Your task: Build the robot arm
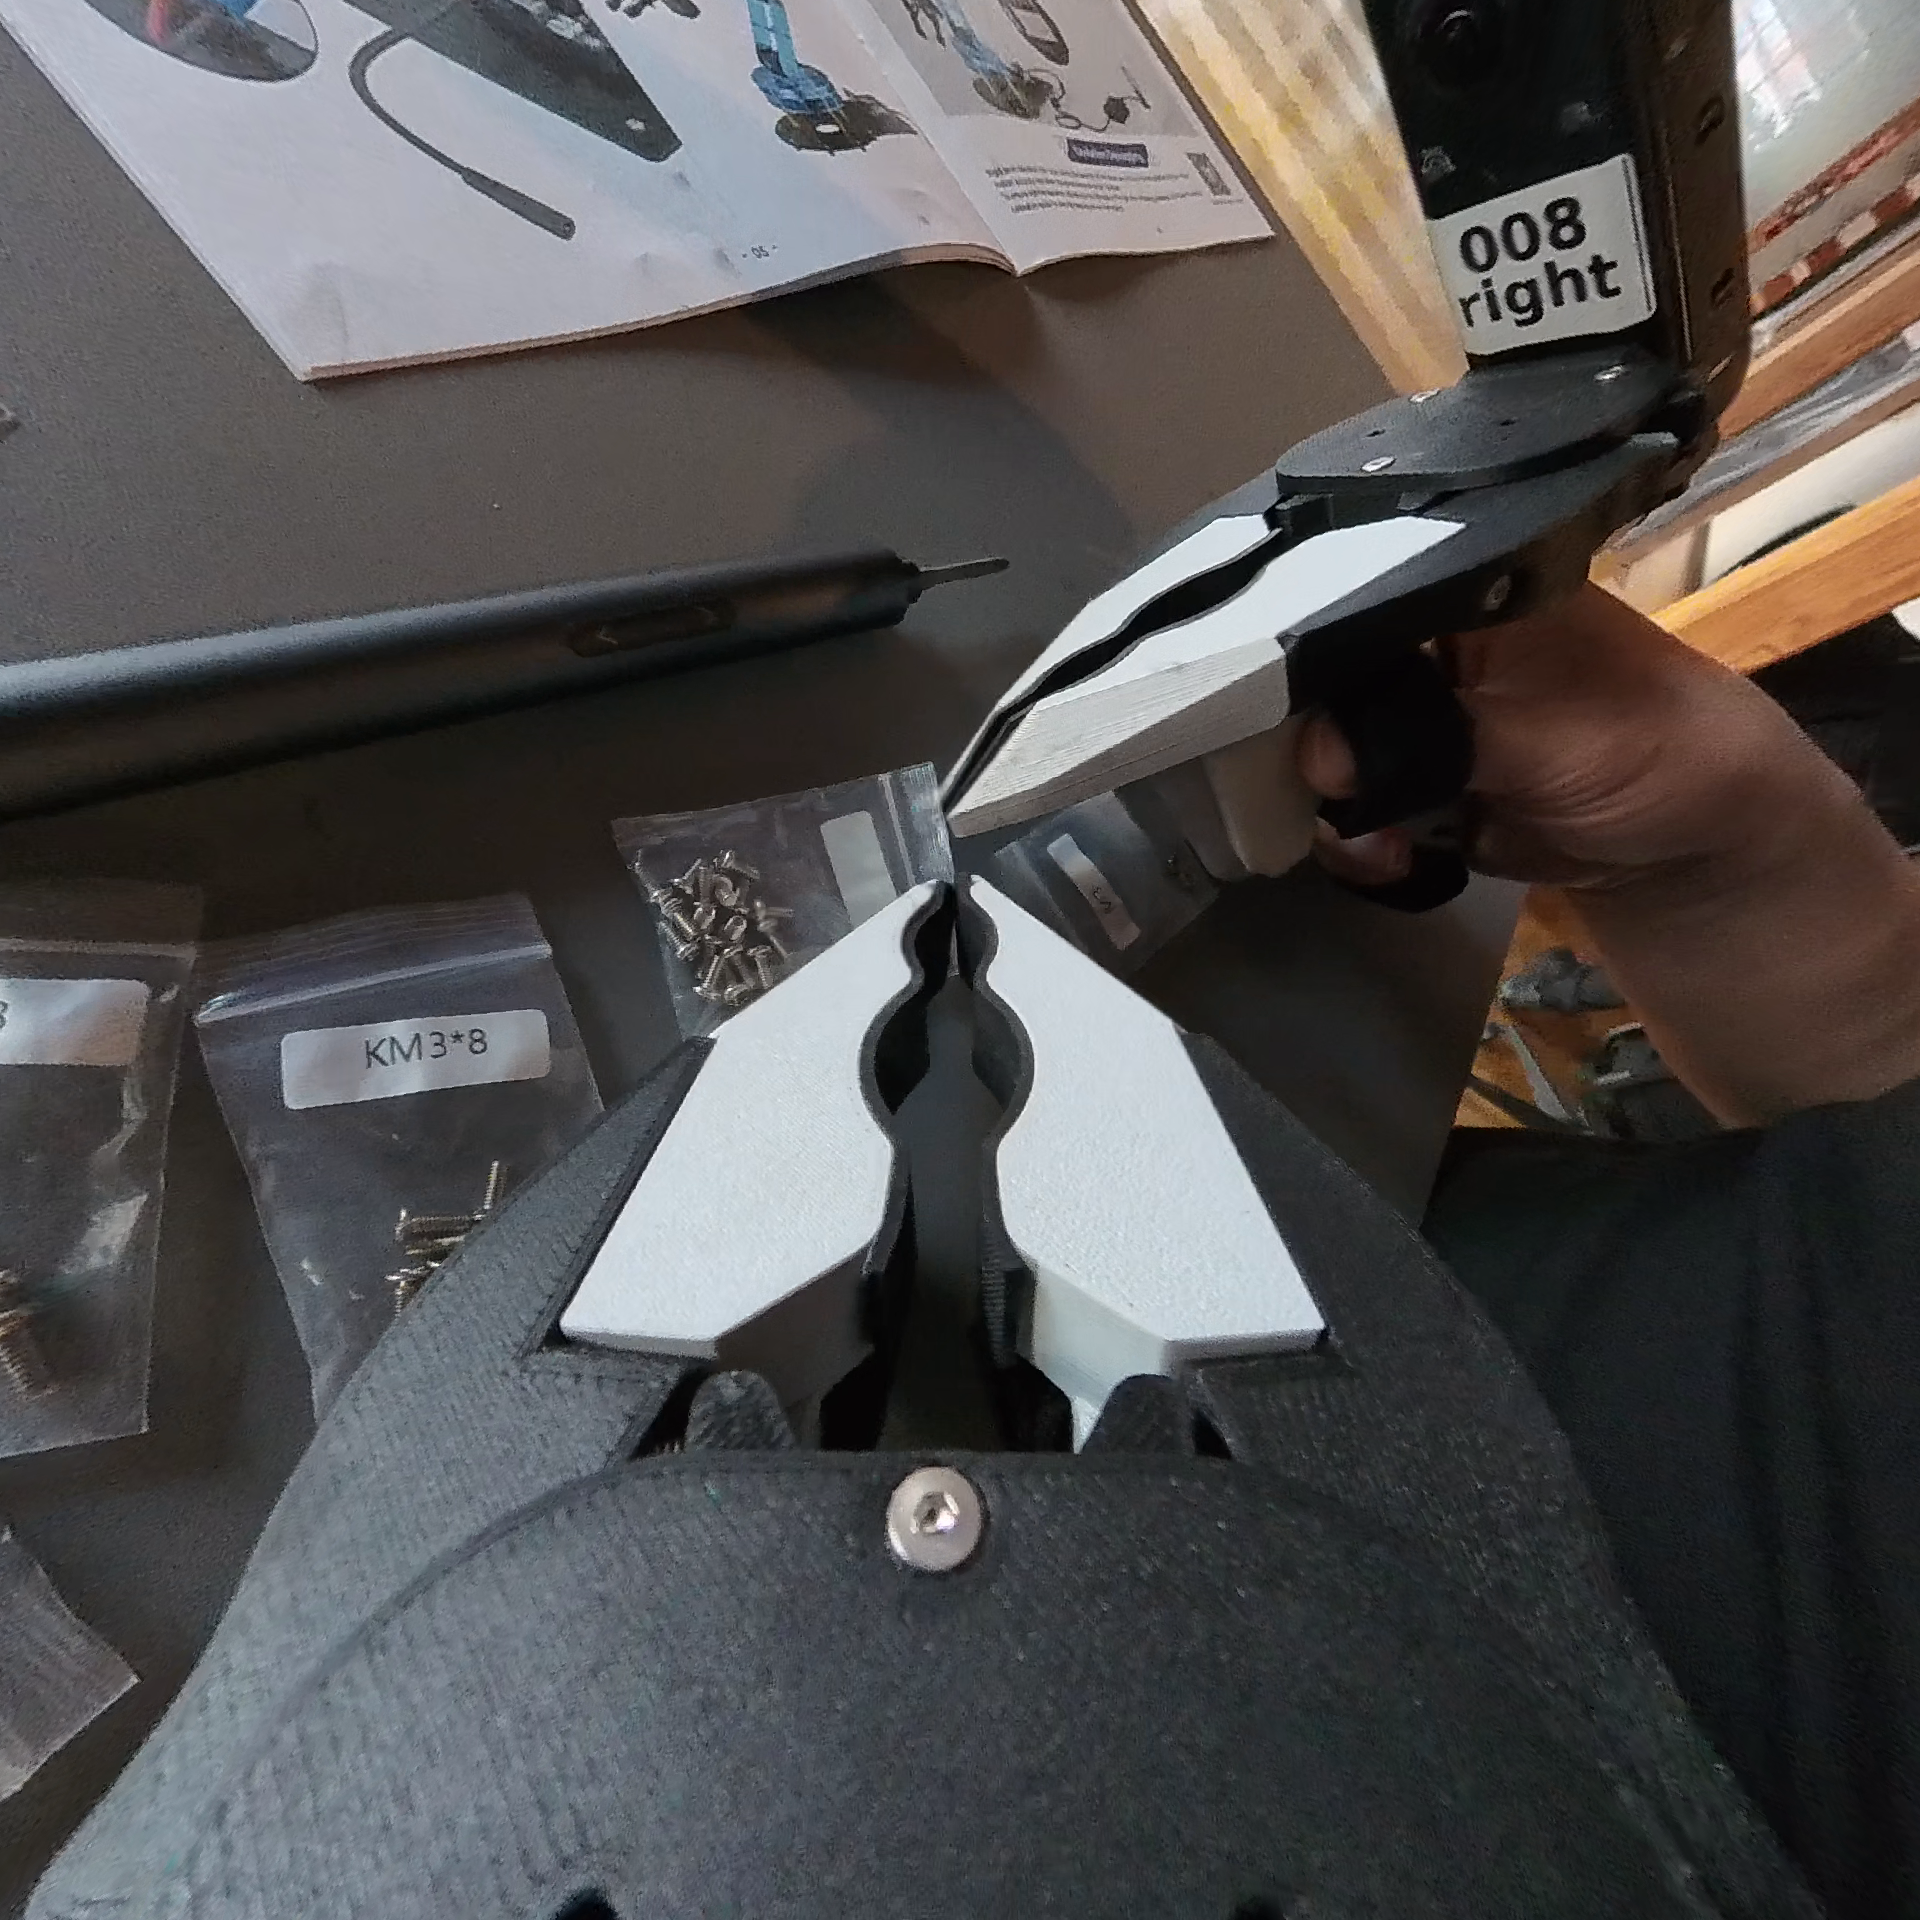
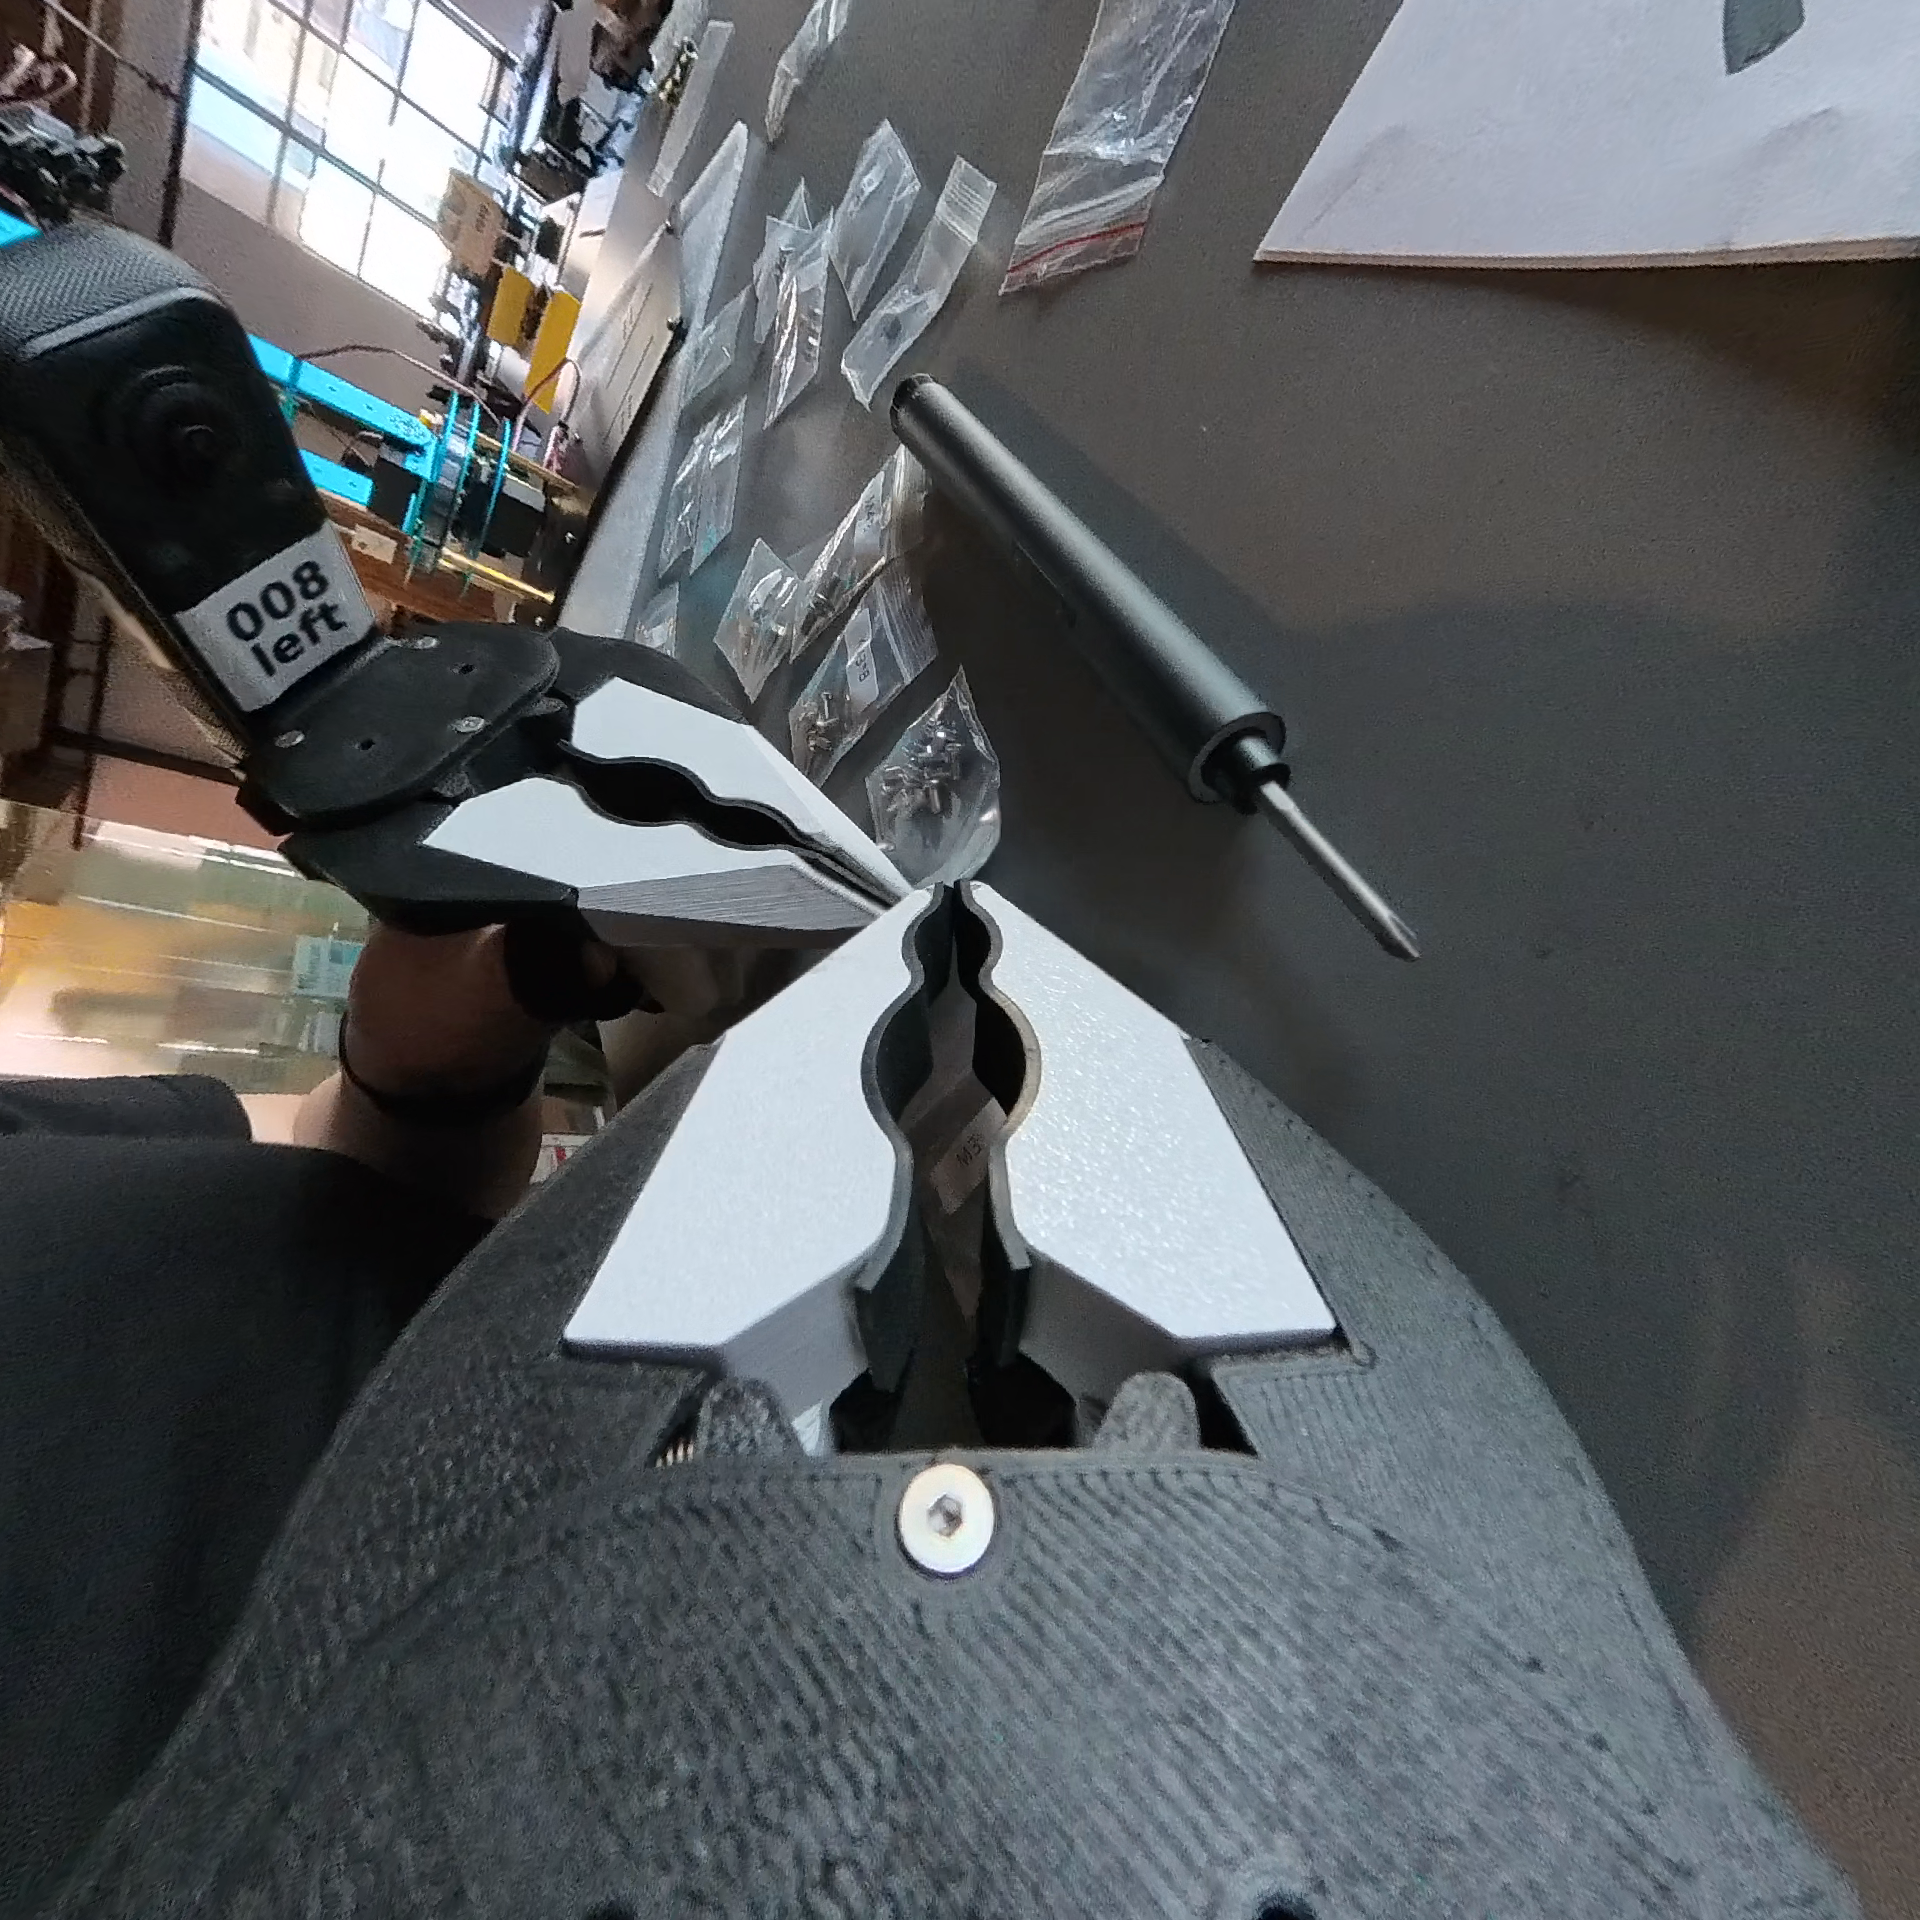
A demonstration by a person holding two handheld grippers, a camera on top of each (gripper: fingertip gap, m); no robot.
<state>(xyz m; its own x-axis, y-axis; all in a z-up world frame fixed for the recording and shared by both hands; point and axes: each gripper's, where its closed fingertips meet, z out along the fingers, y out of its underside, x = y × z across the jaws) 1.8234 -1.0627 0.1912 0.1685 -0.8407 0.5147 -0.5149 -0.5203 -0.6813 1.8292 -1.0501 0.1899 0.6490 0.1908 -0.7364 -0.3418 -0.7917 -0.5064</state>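
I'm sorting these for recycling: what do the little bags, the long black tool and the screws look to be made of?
Little bags: thin clear plastic film, glossy, wrinkled, with white labels.
Long black tool: matte black body, probably metal or hard plastic; I can't tell which. Its slim tip shines like steel.
Screws: bright silvery metal, likely steel, glinting inside the bag pinched by the left gripper and right gripper.

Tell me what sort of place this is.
Probably a workshop or maker lab assembly bench: small clear bags of screws lie on a dark table beside a black electric screwdriver and an open instruction booklet, with shelving and equipment behind.
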